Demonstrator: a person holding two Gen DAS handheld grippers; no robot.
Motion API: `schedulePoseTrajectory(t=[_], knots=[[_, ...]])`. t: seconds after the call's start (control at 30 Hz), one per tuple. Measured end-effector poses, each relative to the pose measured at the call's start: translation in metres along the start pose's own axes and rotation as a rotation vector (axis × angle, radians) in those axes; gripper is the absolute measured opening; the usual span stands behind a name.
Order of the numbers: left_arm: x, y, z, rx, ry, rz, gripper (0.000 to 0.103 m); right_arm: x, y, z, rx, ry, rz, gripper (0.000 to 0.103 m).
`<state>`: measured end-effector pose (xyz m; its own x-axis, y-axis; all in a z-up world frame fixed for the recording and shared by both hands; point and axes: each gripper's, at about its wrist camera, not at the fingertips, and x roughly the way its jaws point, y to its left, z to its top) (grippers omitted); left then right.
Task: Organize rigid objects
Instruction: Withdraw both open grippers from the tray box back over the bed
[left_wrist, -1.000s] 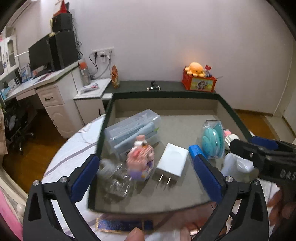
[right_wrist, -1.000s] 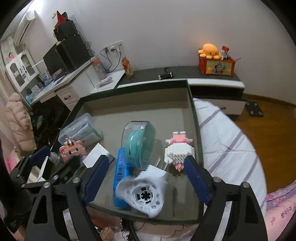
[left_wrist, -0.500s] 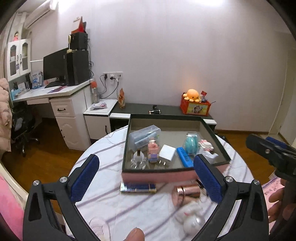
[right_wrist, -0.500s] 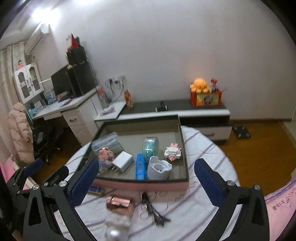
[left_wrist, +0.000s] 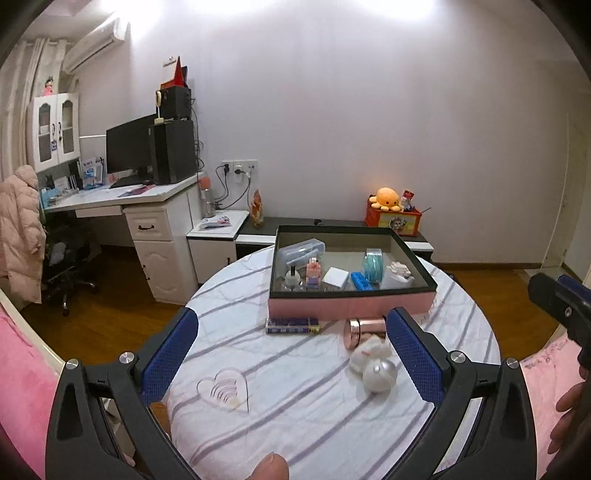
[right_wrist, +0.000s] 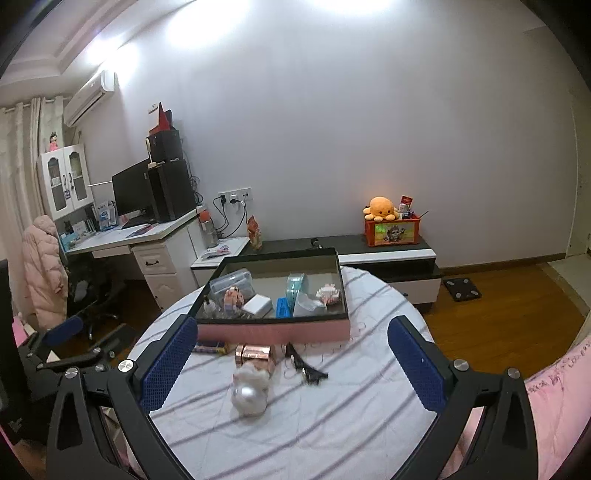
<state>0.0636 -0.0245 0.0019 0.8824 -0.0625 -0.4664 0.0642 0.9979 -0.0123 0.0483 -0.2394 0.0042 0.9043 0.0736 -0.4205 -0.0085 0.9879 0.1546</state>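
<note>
**Both grippers stood back from the box, empty**

The left gripper (left_wrist: 291, 354) and the right gripper (right_wrist: 291, 360) were spread wide and held nothing, each hovering over the near part of the round table (left_wrist: 295, 406). The pink-walled box (left_wrist: 351, 308) sat toward the table's far side, already holding a clear case, a brick figure, a white charger, a blue bar, a teal reel and other small pieces.

Loose things lay just in front of the box's near wall: a blue flat pack (left_wrist: 292, 326) with its long axis parallel to that wall, a rose-gold cylinder (left_wrist: 364, 329) on its side, also lying along the wall, and nearer than the cylinder a white fluffy pearl ornament (left_wrist: 373, 365). A black clip (right_wrist: 304, 365) lay to the right of the cylinder.

The cylinder and ornament sat ahead of the left gripper's right finger, so a rightward shift would centre them; which hand was nearer was hard to judge. The clip was hidden in the left view, and a heart-shaped clear piece (left_wrist: 223, 391) was faint.
</note>
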Motion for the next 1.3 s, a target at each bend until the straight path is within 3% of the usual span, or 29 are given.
schedulePoseTrajectory(t=[0.23, 0.53, 0.93, 1.3], knots=[[-0.013, 0.0, -0.029, 0.017, 0.038, 0.013, 0.103, -0.011, 0.008, -0.036, -0.018, 0.042, 0.013, 0.103], [-0.009, 0.006, -0.036, -0.008, 0.055, 0.012, 0.103, 0.0, 0.026, -0.048, -0.052, 0.087, 0.04, 0.103], [-0.004, 0.011, -0.039, -0.023, 0.072, 0.015, 0.103, 0.005, 0.02, -0.051, -0.044, 0.107, 0.025, 0.103], [0.025, 0.015, -0.054, -0.034, 0.139, 0.011, 0.103, 0.049, 0.008, -0.075, -0.025, 0.209, 0.032, 0.103]])
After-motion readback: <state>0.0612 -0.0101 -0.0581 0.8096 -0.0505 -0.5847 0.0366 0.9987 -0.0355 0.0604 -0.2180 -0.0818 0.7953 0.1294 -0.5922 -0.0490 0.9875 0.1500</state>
